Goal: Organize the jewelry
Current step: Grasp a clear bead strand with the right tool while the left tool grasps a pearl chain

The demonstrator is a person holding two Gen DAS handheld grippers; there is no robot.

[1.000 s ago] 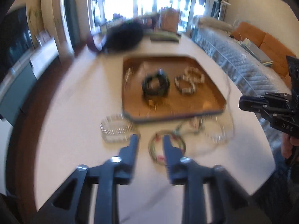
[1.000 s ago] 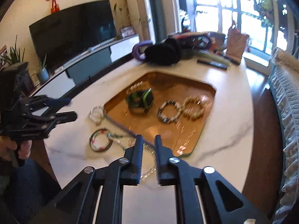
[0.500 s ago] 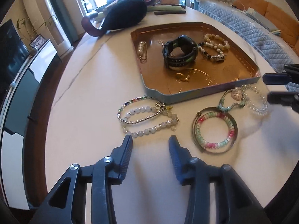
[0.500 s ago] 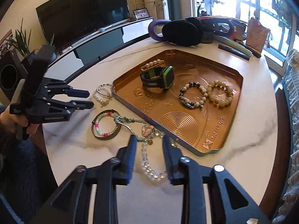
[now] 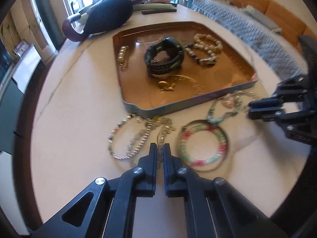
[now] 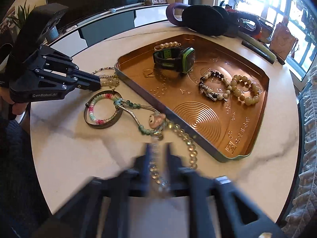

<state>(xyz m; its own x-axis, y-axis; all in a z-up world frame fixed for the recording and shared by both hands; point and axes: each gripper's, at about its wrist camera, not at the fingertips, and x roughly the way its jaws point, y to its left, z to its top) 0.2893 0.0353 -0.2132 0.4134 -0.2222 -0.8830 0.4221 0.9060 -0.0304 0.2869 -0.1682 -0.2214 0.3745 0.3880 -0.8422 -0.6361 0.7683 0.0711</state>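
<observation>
On the white marble tabletop (image 6: 65, 148), left of the copper metal tray (image 6: 208, 119), left gripper (image 5: 160, 148) is pinched nearly closed on a pale beaded bracelet (image 5: 161, 136), likely for lifting into the tray. Centre: one pink-green beaded bangle (image 6: 103, 111). Tray holds four pieces and a pearl clip. Right gripper (image 6: 157, 152), blurred, straddles the clear-bead strand (image 6: 184, 138); grip state: cannot tell.
</observation>
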